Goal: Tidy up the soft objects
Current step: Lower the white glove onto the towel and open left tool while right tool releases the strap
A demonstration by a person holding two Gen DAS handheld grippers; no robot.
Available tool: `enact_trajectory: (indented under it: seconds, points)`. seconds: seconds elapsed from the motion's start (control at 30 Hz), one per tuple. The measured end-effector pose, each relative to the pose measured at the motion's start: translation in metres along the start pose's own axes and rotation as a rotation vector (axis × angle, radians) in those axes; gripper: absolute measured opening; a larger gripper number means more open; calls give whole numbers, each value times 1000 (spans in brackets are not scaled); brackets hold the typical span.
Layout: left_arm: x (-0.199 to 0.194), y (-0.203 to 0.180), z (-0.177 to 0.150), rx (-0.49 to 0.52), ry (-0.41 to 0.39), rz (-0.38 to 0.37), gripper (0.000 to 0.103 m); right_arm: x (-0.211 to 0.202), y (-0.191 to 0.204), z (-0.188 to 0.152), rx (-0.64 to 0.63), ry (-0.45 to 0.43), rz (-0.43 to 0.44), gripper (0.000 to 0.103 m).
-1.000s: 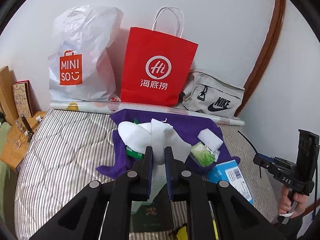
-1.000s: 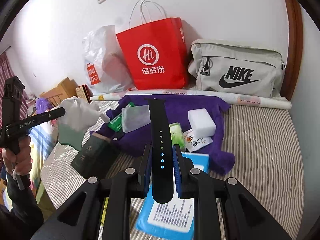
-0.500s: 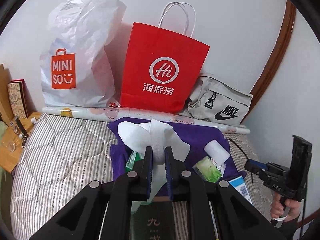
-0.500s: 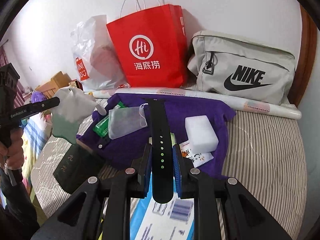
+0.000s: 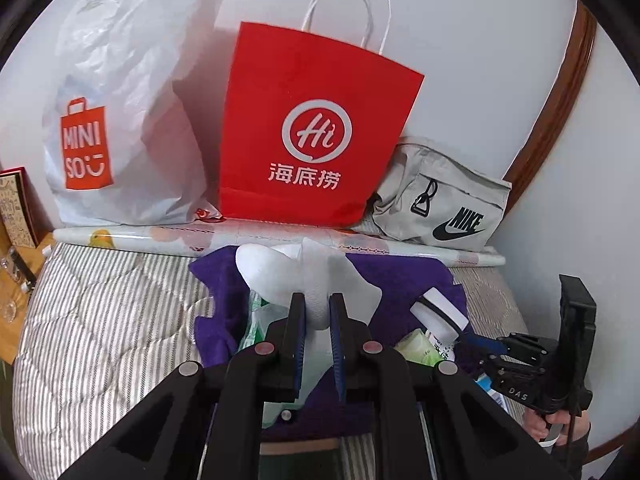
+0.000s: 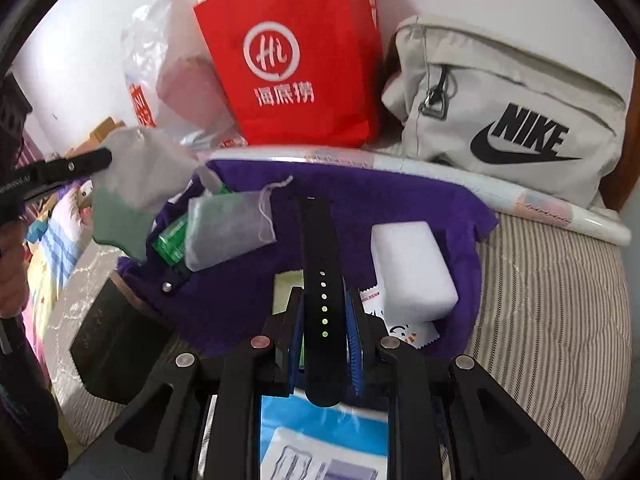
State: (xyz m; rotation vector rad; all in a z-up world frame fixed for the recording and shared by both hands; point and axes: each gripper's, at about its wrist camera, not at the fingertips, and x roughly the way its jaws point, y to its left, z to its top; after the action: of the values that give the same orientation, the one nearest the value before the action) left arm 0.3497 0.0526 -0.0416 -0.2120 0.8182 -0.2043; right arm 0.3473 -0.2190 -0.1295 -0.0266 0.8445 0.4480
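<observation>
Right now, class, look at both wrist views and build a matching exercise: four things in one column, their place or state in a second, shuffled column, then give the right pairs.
Things
1. white glove
2. black watch strap
3. white sponge block
4. grey Nike bag

Places or states
A. lying on the purple cloth
B. clamped in the right gripper
C. leaning at the wall beside the red paper bag
D. clamped in the left gripper

Pairs: 1-D, 2-B, 3-A, 4-C

wall: plain white | headboard: curved brown wood | mattress: striped quilting | light: even
</observation>
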Motion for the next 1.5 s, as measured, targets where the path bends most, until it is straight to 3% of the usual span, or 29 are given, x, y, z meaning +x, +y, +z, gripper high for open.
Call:
enact_trajectory:
  seconds: [0.4,0.77,0.93,1.07,1.17,1.37,1.43,1.5]
  points:
    - [54,-3,-10,2,114,-16,12,29,-5,-3,-14,94,-10,20]
    - [87,-12,-21,19,199,-23,13,23,-9,-4,-1,79,-9,21]
    - [94,-20,-26,53,219,-6,16,11,-9,-3,-4,53,-35,37]
    - [93,-23,-28,69,224,25,38,3,-6,-3,-14,43,-42,37]
    - [86,-23,-29,70,216,33,44,0,-5,-4,-10,44,-45,37]
    - [63,-24,-35,73,187,69,46,-14,1,-12,-5,16,-82,46]
    - [52,-24,-37,69,160,66,46,-21,3,-15,3,-10,-87,58]
    - [34,-22,-41,60,106,54,46,-34,8,-19,3,-56,-101,62]
